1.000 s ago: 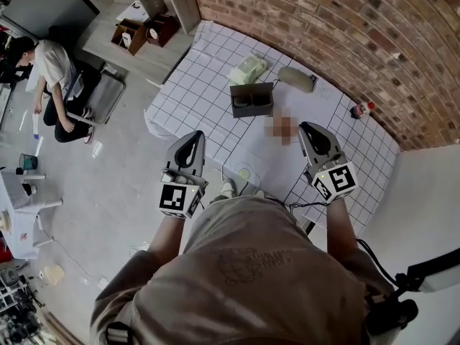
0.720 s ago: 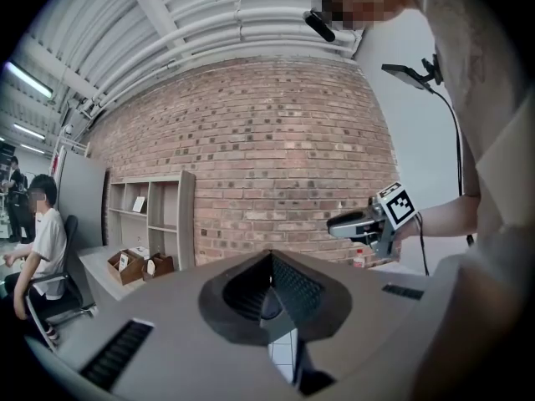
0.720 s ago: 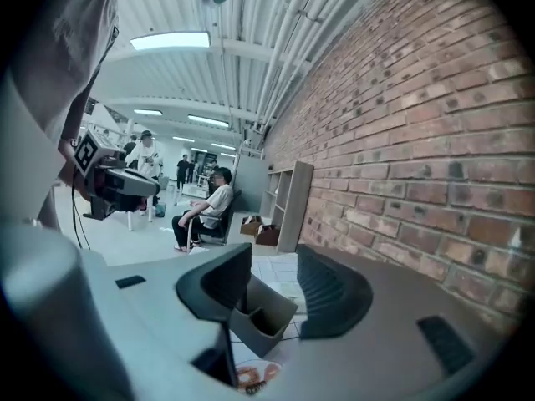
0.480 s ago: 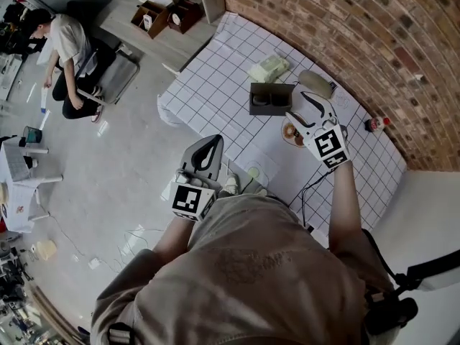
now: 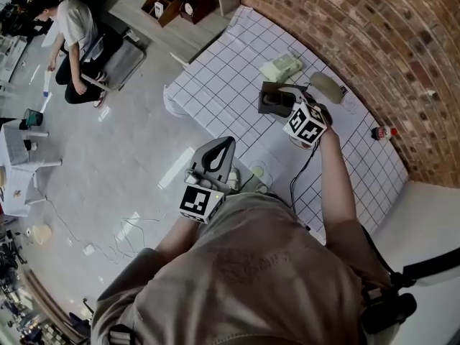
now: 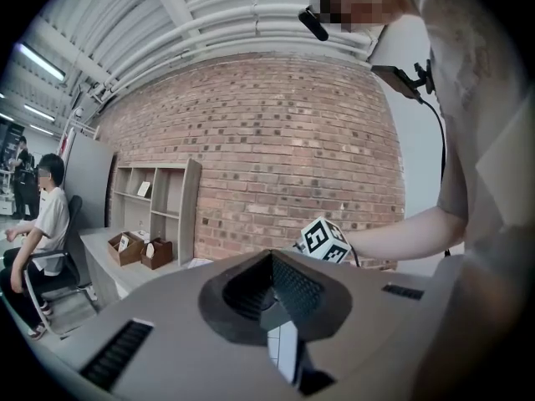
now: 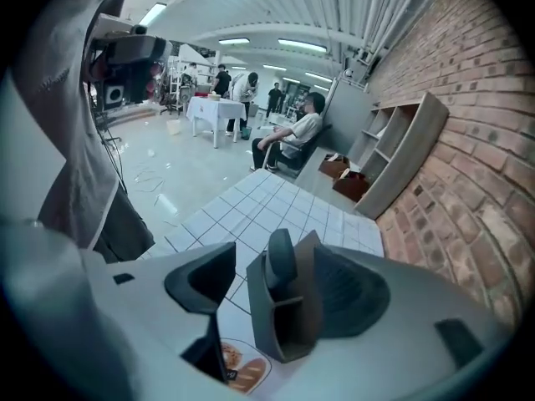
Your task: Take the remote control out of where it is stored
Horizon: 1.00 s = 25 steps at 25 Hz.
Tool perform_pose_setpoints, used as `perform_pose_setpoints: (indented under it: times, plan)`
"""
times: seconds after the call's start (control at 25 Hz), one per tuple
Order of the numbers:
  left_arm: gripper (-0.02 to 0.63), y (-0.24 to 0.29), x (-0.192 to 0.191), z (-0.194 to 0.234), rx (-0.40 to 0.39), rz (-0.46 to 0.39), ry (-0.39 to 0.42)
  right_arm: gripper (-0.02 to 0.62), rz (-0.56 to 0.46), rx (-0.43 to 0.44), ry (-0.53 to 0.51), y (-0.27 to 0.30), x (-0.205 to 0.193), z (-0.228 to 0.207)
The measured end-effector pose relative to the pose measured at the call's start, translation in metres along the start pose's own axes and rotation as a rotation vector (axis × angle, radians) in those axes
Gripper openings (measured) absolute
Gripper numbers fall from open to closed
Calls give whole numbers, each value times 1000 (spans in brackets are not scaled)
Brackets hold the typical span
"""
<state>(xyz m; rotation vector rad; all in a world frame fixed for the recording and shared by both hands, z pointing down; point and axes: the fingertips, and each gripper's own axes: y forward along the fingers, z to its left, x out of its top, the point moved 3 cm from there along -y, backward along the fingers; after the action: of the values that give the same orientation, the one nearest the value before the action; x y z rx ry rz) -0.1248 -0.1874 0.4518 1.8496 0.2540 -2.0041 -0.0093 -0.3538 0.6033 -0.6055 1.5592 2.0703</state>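
A dark grey holder stands on the grid-patterned table, with a dark remote control upright in one of its compartments. My right gripper points down at it. Its jaws have just been opening and now stand wide on either side of the holder and remote, with the pads apart from both. In the head view the right gripper reaches over the holder. My left gripper hangs shut at the table's near edge, close to my body, with nothing in it.
A pale green packet and a beige oblong thing lie behind the holder. A small red-capped bottle stands near the brick wall. A printed disc lies beside the holder. A person sits far left.
My right gripper has swung forward and down from near my body to the holder, and its jaws went from shut to wide open. The left gripper stayed where it was.
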Motion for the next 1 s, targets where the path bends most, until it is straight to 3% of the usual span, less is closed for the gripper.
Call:
perform_pose_setpoints:
  times: [0.24,0.64,0.72,1.0]
  plan:
    - [11,-4,-5,5,18,1,-23,276,61,99,8,34,-5,-1]
    - [11,-20,-20,29,92,60,-49,270,234,160,-126,72,-21,-6]
    - [12,-22,-22,32,104,65,-54,213,260,176,-147,77,-23,-5]
    - [11,-30,-28,41,139,81,-77,126,318,223,-170,87,-27,0]
